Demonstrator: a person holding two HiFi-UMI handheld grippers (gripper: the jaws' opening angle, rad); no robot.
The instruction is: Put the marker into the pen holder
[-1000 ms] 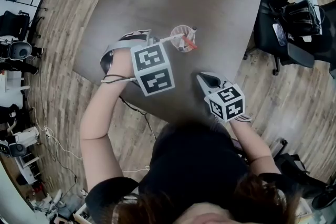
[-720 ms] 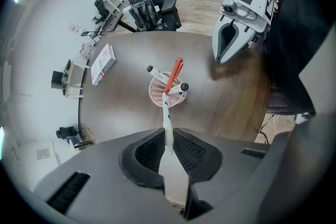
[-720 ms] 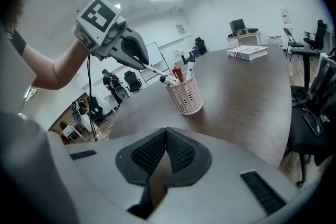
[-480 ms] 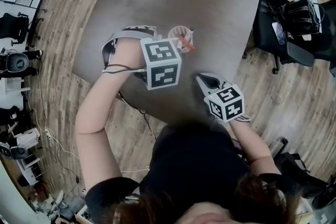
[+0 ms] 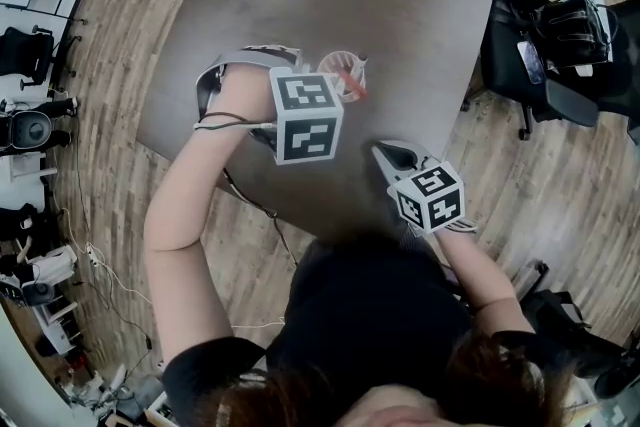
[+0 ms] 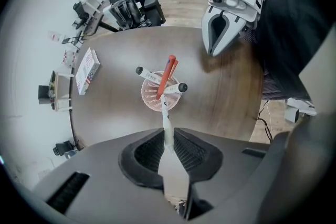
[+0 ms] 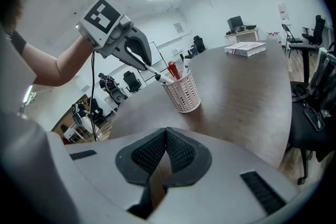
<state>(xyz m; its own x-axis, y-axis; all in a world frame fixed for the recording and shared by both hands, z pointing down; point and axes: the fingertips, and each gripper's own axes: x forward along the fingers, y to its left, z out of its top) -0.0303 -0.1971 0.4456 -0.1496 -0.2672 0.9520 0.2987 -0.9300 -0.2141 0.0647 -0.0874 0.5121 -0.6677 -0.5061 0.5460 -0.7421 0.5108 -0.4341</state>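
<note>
On the table [image 6: 231, 92], print on book [image 6: 86, 68] and marker [image 6: 166, 122] is illegible.

The dark-brown wood-grain desk [image 6: 226, 92] carries a pale pink perforated plastic pen holder [image 6: 160, 97]. At the pen holder are a slim white marker with black print [image 6: 166, 120] and a red-orange pen [image 6: 167, 73]. Beyond the pen holder lies a flat book with a red-and-white patterned cover [image 6: 85, 68]. The grey right tongs [image 7: 166, 136] have black ribbed pads.
</note>
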